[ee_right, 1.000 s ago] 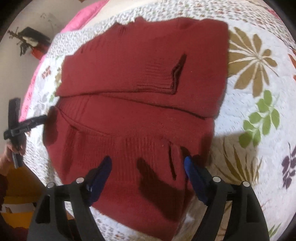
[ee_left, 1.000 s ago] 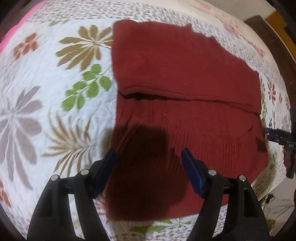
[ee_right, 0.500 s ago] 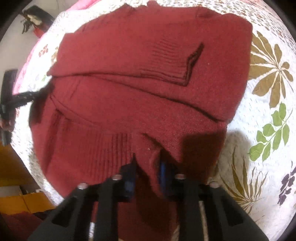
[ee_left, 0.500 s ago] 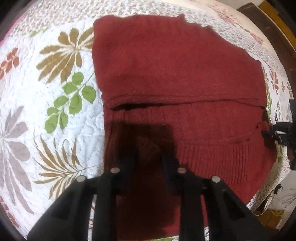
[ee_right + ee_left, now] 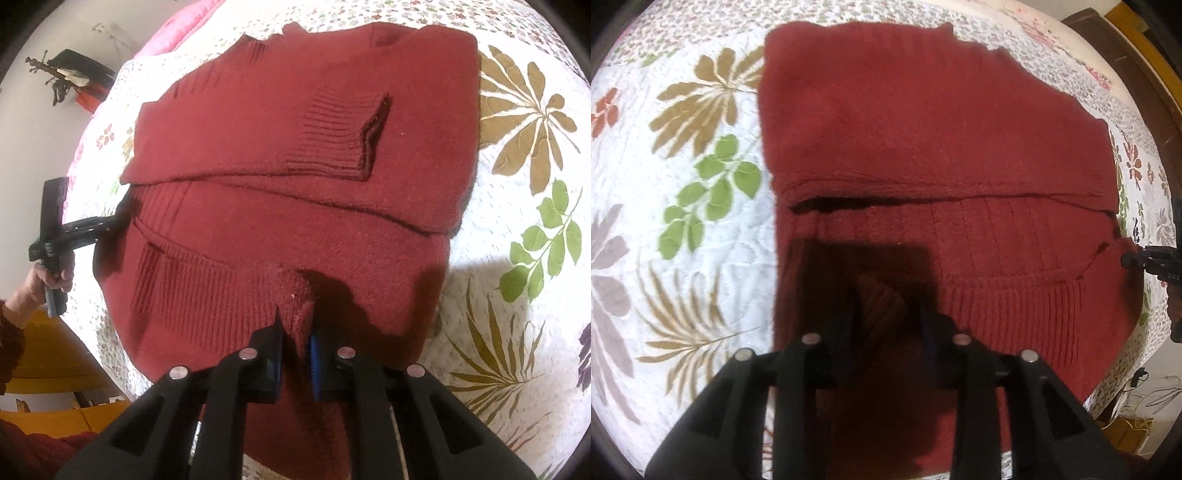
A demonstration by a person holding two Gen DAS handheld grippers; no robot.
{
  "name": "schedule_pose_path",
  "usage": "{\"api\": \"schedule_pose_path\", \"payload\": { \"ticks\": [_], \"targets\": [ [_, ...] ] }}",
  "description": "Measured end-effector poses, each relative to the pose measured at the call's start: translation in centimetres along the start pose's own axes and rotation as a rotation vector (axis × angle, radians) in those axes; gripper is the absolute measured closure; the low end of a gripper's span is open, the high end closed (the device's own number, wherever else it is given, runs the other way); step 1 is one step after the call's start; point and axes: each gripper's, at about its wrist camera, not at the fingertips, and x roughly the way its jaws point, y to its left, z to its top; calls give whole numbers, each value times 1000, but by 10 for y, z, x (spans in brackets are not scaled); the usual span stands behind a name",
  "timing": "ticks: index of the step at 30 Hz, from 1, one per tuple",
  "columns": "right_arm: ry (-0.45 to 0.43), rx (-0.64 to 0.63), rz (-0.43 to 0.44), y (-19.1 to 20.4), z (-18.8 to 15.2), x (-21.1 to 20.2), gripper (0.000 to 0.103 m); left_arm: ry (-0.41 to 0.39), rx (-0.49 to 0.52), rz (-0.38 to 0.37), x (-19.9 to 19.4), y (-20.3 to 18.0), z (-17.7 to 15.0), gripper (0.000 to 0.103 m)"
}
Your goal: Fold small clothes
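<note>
Lying flat on the bed's leaf-print quilt (image 5: 701, 206), the dark red sweater (image 5: 923, 140) has a sleeve folded across its chest, ribbed cuff (image 5: 332, 147) on top. Both tools grip the ribbed hem at the near edge: left hand-held gripper (image 5: 886, 314) pinching a raised fold of knit, right hand-held gripper (image 5: 295, 336) pressed together on another bunch. A hand (image 5: 48, 280) holds the left tool's handle beside the bed.

sweater's (image 5: 923, 147) near hem — under grippers
</note>
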Motion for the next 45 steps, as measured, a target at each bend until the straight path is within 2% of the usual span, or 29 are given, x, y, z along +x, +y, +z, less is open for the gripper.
{"api": "schedule_pose_path", "payload": {
  "ticks": [1, 3, 4, 12, 16, 18, 22, 26, 31, 35, 38, 42, 45],
  "targets": [
    [-4, 3, 3, 1, 0, 0, 92, 4, 3, 9, 2, -1, 1, 72],
    [-20, 19, 22, -3, -2, -7, 93, 4, 8, 38, 1, -3, 3, 85],
    [-34, 34, 34, -5, -2, -11, 93, 0, 12, 53, 0, -3, 3, 95],
    [-148, 90, 105, -10, -6, -56, 93, -207, -79, -43, -69, 7, -8, 96],
    [-185, 109, 122, -14, -3, -72, 93, -234, -86, -41, -83, 9, -7, 96],
    [-203, 107, 124, -15, 4, -79, 93, -252, -111, -65, -89, 14, 1, 96],
    [-259, 90, 129, -15, 24, -99, 93, -319, -134, -88, -104, 14, 29, 96],
    [-329, 68, 139, -16, 58, -124, 93, -386, -139, -98, -116, 11, 71, 96],
    [-384, 41, 97, -21, 113, -138, 93, -448, -111, -51, -119, 5, 138, 96],
    [-381, 64, 32, -37, 156, -124, 93, -447, -132, -13, -99, 9, 181, 96],
    [-334, 109, 2, -55, 183, -97, 93, -417, -142, 18, -76, 15, 197, 96],
    [-251, 177, -59, -79, 192, -53, 93, -326, -156, 81, -31, 22, 206, 95],
    [-230, 226, -59, -91, 191, -34, 92, -276, -187, 93, -8, 29, 206, 91]
  ]
}}
